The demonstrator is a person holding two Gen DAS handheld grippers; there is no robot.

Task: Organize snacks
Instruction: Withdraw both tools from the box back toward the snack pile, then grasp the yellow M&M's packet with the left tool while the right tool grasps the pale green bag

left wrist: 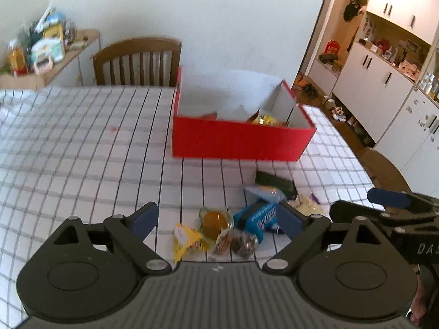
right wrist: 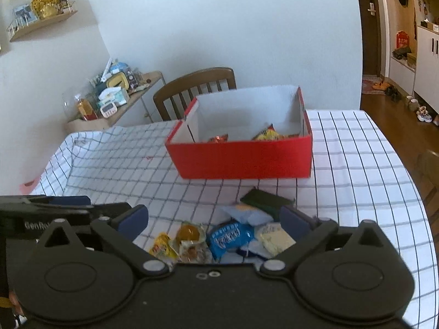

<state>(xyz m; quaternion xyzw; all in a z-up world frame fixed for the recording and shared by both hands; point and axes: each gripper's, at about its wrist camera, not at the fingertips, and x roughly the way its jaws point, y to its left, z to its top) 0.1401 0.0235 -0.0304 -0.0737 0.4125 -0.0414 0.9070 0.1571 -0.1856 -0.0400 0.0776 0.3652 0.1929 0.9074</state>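
A red cardboard box with white inner walls stands on the checked tablecloth; a yellow packet and a red packet lie inside. In front of it lies a pile of snacks: a blue packet, an orange jelly cup, a yellow packet, a dark green packet, a pale cream packet. My left gripper is open and empty above the pile. My right gripper is open and empty above it too.
A wooden chair stands behind the table. A cluttered side shelf is at the far left. Another chair back is at the table's right edge. White cabinets line the right wall.
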